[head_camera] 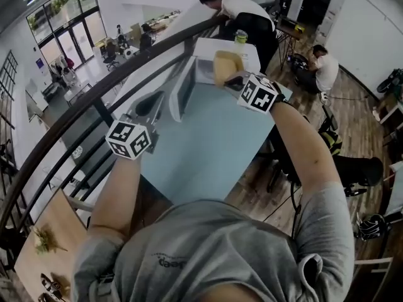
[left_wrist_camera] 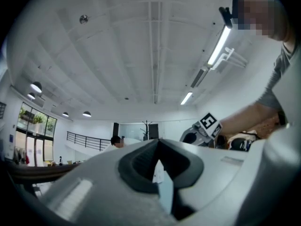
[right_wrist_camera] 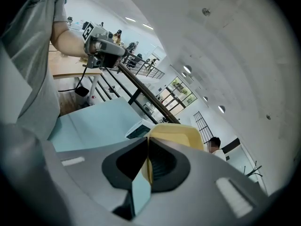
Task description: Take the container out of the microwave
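Observation:
My right gripper [head_camera: 234, 80] is shut on the rim of a yellow container [head_camera: 227, 67] and holds it in the air in front of the white microwave [head_camera: 208, 58]. The microwave's door [head_camera: 184, 93] hangs open to the left. In the right gripper view the yellow container [right_wrist_camera: 181, 134] fills the space just past the jaws [right_wrist_camera: 149, 147], and the microwave [right_wrist_camera: 138, 130] lies below on the light blue table [right_wrist_camera: 94, 121]. My left gripper [head_camera: 146, 104] hovers by the open door, shut with nothing in it. Its own view [left_wrist_camera: 157, 147] looks up at the ceiling.
A dark handrail [head_camera: 94, 99] runs along the table's left side, with a drop to the floor below. A green cup [head_camera: 240, 36] stands behind the microwave. One person [head_camera: 242, 11] leans over the far end and another [head_camera: 324, 65] sits at right. Bare table [head_camera: 208, 150] lies near me.

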`<state>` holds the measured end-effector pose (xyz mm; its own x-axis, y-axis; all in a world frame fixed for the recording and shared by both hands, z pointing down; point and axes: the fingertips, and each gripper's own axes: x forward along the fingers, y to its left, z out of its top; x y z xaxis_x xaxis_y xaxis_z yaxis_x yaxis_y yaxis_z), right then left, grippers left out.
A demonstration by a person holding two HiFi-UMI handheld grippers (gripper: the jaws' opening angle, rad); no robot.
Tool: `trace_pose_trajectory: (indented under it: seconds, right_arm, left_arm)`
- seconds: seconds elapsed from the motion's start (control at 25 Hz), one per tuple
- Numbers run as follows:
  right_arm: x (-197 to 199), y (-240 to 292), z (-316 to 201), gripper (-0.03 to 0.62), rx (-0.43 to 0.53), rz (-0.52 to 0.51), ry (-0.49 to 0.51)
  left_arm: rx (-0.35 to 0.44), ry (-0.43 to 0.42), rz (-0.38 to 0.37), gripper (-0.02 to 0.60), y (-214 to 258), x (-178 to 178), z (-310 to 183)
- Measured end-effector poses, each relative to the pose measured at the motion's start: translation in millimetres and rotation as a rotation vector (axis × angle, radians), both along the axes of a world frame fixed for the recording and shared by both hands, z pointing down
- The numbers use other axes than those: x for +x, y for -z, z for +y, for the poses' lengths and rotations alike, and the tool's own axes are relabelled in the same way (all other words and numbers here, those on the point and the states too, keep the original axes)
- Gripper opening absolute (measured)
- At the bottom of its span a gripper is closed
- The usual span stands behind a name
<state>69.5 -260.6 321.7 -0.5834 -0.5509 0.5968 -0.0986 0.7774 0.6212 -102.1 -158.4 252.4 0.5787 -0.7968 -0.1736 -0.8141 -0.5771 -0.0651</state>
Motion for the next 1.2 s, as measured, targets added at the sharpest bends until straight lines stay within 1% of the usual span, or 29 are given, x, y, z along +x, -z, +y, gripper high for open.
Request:
trace_pose_trajectory:
  seconds: [0.2,0.44,0.56,0.72,0.92,1.2]
  right_arm:
    - [-41,-13,10,0.015,-0.019,-0.002,0.005]
    - [-79,-36,15,0.015,-0.049,0.011,0.041]
    - [-108,-43,18,0.015,-0.065,0.001,0.072]
    - [-149,-58,23,0.015,-0.087,0.007,0.148]
    - [-192,-79,28,0.015,-0.122,0.012,0.234]
    - [-260,-112,37,0.015,-0.165,0.028,0.343]
  left_arm:
    - [-0.021,-0.023,-0.010,0.023,-17,-35,-5]
    - [-0.070,-0.032,0.010,0.023,-49,-58,-20]
    - [-0.096,-0.024,0.006,0.023,-64,-75,-25]
    - [-0.143,0.002,0.027,0.023,-84,-98,-32]
    - [-0.181,0.041,0.041,0.023,-107,-119,-31]
    - [-0.248,0.142,0.053,0.023,-148,-172,-26]
